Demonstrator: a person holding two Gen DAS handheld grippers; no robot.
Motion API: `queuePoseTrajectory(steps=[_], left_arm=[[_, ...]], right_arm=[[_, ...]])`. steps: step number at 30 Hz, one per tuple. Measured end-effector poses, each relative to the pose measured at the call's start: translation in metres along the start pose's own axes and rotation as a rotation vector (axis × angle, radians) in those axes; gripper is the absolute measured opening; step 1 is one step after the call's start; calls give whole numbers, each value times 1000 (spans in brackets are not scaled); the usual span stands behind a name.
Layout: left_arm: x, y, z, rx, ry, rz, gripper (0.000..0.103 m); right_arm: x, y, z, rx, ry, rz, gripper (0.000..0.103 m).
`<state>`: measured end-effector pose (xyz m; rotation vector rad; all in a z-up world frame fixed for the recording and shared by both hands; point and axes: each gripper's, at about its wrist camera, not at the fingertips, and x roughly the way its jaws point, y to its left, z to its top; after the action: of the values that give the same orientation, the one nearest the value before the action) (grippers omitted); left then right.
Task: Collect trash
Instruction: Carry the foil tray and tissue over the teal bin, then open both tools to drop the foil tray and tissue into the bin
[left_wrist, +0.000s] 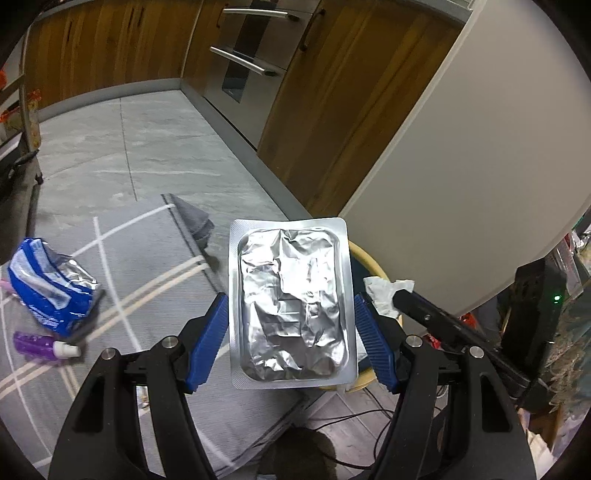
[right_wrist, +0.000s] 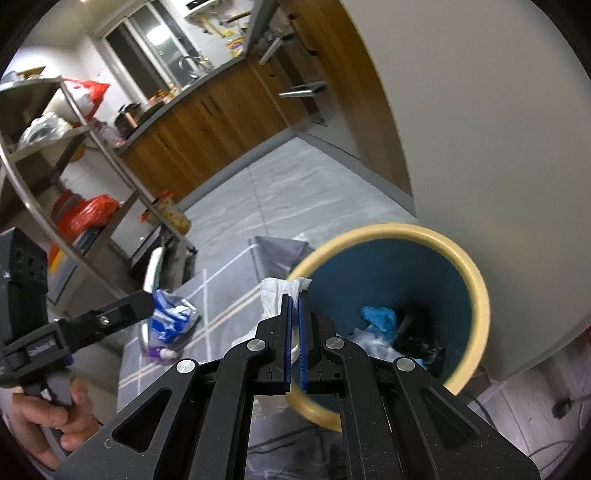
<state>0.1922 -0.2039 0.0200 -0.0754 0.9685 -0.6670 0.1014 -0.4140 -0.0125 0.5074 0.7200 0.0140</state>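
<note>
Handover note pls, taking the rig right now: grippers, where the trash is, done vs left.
Left gripper: shut on foil blister pack, carried near the bin.
Right gripper: shut on white tissue, at the bin rim.
Done: bin already holds some scraps, including a blue one.
Left: drop both items in; then blue wrapper and purple bottle, both on the mat.

Left gripper (left_wrist: 291, 325) sat lower centre of its frame, blue pads (left_wrist: 210, 339) pressed on both edges of the foil tray (left_wrist: 291, 302). Right gripper (right_wrist: 295, 332) was clamped on the white tissue (right_wrist: 275, 295), angled downward. Left hand (right_wrist: 51, 417) gripped its handle, lower left.
</note>
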Motion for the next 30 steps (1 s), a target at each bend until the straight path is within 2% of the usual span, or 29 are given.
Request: queuePoseTrajectory(steps=[8,19,25,30], left_arm=[[21,-12,-3,9,45,-22,67],[76,-21,-5,9,135,-42,68],[109,-27,-12,30,192,-45,68],[127,-30,-16,45,228,-43,68]], right_arm=[[0,-28,1,57,-7,-15,5],[9,-56,1,119,-3,-49,5],[17,-65,0,119,1,-115,5],[31,-68,-5,123,41,-148,5]])
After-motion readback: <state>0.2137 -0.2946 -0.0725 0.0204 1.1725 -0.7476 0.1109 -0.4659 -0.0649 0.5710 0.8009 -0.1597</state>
